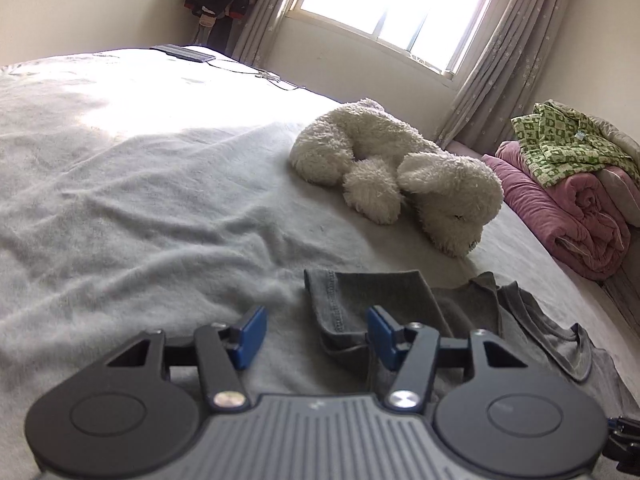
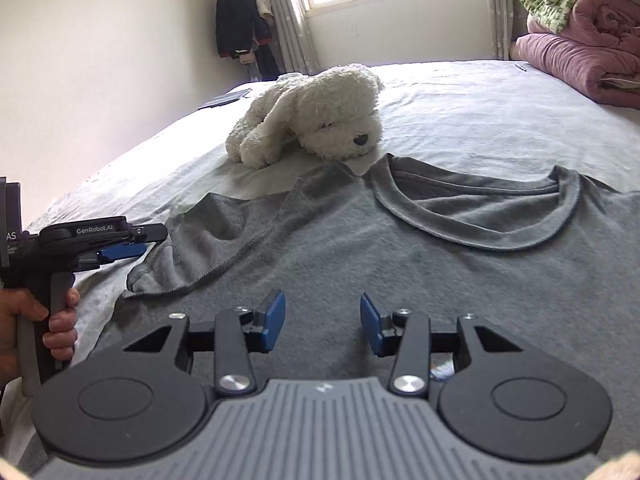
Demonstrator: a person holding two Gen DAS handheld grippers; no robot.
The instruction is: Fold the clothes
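Note:
A grey T-shirt (image 2: 320, 248) lies flat on the bed, collar (image 2: 480, 216) toward the far side, with its left sleeve (image 2: 200, 232) folded in over the body. My right gripper (image 2: 323, 322) hovers open over the shirt's chest with nothing between its blue pads. My left gripper (image 1: 316, 332) is open at the sleeve (image 1: 340, 304); the sleeve's hem lies between the jaws, close to the right pad (image 1: 382, 334), and neither pad presses it. In the right wrist view the left gripper (image 2: 152, 242) shows at the left edge, held by a hand (image 2: 60, 320).
A white plush dog (image 2: 320, 116) (image 1: 396, 176) lies just beyond the shirt's shoulder. Rolled pink quilts (image 1: 568, 216) (image 2: 580, 60) with a green checked garment (image 1: 568, 140) are stacked at the bed's right side. A dark flat device (image 1: 184, 53) with a cable lies at the far corner.

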